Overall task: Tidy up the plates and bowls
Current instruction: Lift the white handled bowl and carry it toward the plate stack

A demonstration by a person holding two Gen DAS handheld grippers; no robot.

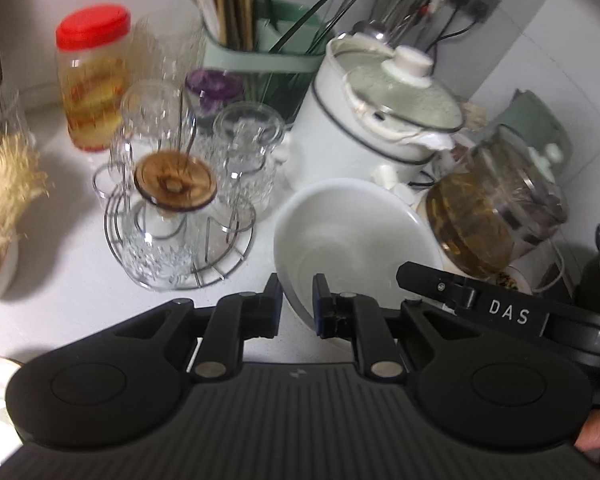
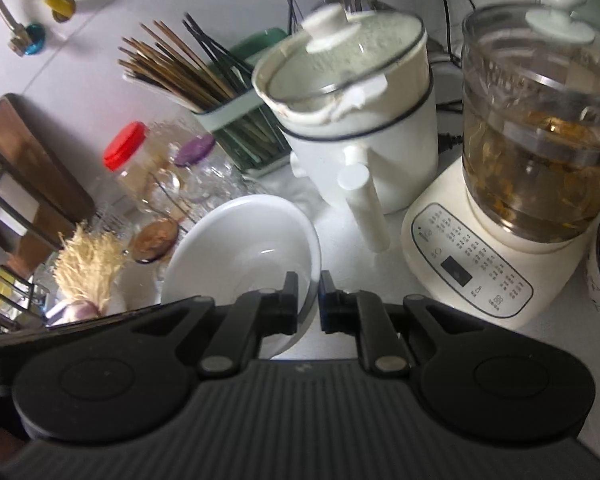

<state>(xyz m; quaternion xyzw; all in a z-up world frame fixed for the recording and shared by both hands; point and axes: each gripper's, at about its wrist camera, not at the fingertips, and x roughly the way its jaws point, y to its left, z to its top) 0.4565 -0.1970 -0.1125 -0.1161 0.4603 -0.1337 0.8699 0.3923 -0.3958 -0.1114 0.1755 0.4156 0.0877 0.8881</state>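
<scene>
The left gripper (image 1: 298, 304) and the right gripper (image 2: 308, 300) each pinch opposite rims of the glossy round white ceramic bowl (image 1: 352, 236), which tilts, mouth open upward, over the white countertop (image 1: 80, 304) beside the white lidded electric pot (image 2: 364, 136).

White bowl (image 1: 352, 236); red-lidded jar (image 1: 94, 80); white pot (image 2: 364, 136), dark band; black hand-held gripper (image 2: 308, 300).
</scene>
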